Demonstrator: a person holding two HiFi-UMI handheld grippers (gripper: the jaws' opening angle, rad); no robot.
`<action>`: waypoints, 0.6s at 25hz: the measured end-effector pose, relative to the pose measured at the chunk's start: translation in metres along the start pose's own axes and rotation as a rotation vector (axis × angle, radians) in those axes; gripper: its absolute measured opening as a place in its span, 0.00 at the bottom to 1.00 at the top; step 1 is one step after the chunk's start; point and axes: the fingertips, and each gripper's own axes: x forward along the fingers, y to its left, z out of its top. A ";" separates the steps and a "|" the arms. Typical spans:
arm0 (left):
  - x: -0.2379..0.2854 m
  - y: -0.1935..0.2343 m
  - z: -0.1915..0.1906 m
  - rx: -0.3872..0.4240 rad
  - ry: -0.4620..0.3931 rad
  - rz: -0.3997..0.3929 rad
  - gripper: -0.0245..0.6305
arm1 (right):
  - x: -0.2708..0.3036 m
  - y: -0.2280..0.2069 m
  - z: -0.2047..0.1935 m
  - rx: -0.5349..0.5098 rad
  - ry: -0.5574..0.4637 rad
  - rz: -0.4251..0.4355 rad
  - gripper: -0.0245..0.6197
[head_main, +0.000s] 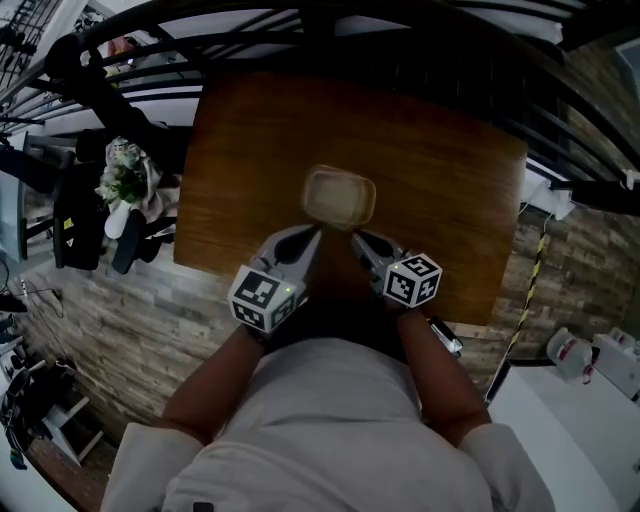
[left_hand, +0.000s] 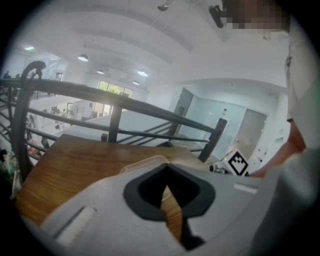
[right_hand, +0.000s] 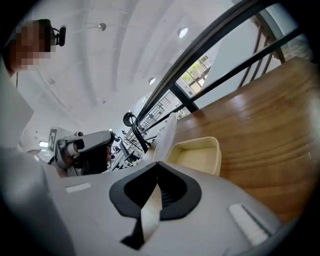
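Observation:
A cream rectangular tray (head_main: 340, 197) sits in the middle of the wooden table (head_main: 440, 170). Both grippers meet at its near edge. My left gripper (head_main: 312, 232) has its jaws together, and the rounded rim of a clear plastic cover (left_hand: 142, 163) runs into its jaws (left_hand: 166, 167). My right gripper (head_main: 355, 236) is shut on the same thin clear cover (right_hand: 167, 137), which rises from its jaws (right_hand: 157, 165) beside the open tray (right_hand: 197, 155). The left gripper (right_hand: 82, 142) also shows in the right gripper view.
A black metal railing (head_main: 400, 30) curves round the table's far side. A bunch of flowers (head_main: 125, 180) stands off the table's left edge. Brick-patterned floor (head_main: 110, 320) lies below, with white equipment (head_main: 590, 360) at the right.

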 end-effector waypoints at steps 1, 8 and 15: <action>-0.005 0.001 0.002 0.004 -0.005 0.001 0.04 | 0.001 0.006 0.003 -0.012 -0.004 -0.001 0.05; -0.033 -0.004 0.014 0.025 -0.043 -0.007 0.04 | -0.006 0.039 0.021 -0.084 -0.039 -0.018 0.05; -0.074 -0.026 0.028 0.053 -0.095 -0.033 0.04 | -0.029 0.090 0.037 -0.183 -0.090 -0.047 0.05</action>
